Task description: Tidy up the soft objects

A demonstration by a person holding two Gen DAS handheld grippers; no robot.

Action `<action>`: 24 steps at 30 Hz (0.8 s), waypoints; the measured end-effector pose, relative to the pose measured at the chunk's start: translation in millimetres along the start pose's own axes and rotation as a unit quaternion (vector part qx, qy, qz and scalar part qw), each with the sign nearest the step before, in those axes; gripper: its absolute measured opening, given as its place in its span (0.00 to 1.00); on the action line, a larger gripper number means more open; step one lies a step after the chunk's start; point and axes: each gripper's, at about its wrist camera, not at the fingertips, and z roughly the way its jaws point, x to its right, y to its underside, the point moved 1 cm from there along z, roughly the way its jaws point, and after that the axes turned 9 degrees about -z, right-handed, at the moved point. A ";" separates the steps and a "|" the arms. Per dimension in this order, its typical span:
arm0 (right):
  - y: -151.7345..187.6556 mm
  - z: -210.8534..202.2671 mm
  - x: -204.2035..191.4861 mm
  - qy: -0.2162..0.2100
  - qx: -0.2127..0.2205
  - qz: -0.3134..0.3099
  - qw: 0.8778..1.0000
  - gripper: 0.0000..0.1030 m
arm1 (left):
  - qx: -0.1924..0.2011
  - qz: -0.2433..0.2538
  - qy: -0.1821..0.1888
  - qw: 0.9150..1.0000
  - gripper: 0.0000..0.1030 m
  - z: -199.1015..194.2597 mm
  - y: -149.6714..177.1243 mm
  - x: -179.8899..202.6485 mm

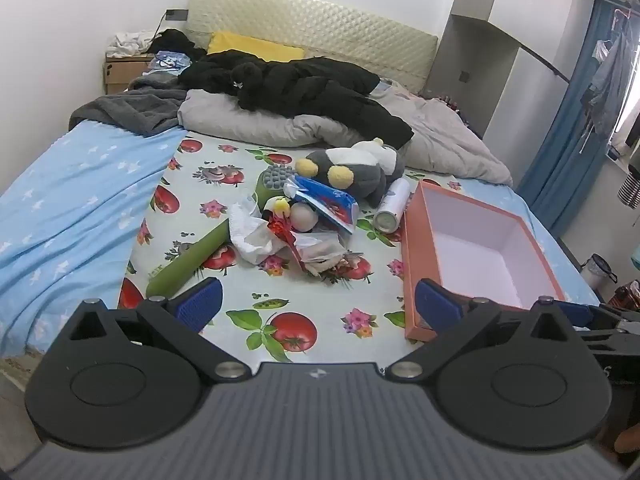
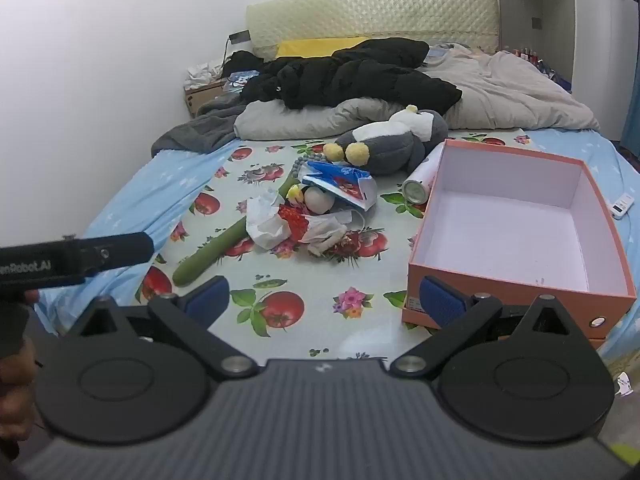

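A pile of objects lies mid-bed on a fruit-print sheet (image 1: 256,292): a grey and white plush penguin (image 1: 360,168) (image 2: 396,140), a blue snack bag (image 1: 328,200) (image 2: 344,184), a white ball (image 1: 302,216) (image 2: 318,200), crumpled white paper (image 1: 256,232) (image 2: 266,224), a red wrapper (image 2: 294,220) and a long green massage stick (image 1: 188,260) (image 2: 216,248). An orange box (image 1: 412,260) (image 2: 520,280) with a white inside stands open to the right. My left gripper (image 1: 318,300) and right gripper (image 2: 328,300) both hover open near the foot of the bed, nothing between their fingers.
A white can (image 1: 394,206) (image 2: 420,184) lies between pile and box. A grey duvet (image 1: 280,120), black jacket (image 1: 304,84) and yellow pillow (image 1: 256,46) fill the head of the bed. A blue blanket (image 1: 68,200) covers the left side. A white remote (image 2: 620,205) lies right of the box.
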 end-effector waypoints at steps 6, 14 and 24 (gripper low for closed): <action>1.9 2.2 1.3 0.003 -0.004 0.002 1.000 1.00 | -0.004 0.004 0.002 1.000 1.00 -3.0 2.7 0.8; 4.2 -0.4 -3.3 0.004 -0.002 -0.001 1.000 1.00 | -0.005 -0.002 0.000 1.000 1.00 -3.9 0.4 -7.7; 4.1 2.8 4.6 0.005 -0.004 0.003 1.000 1.00 | -0.010 0.008 -0.004 1.000 1.00 4.8 -0.9 -0.9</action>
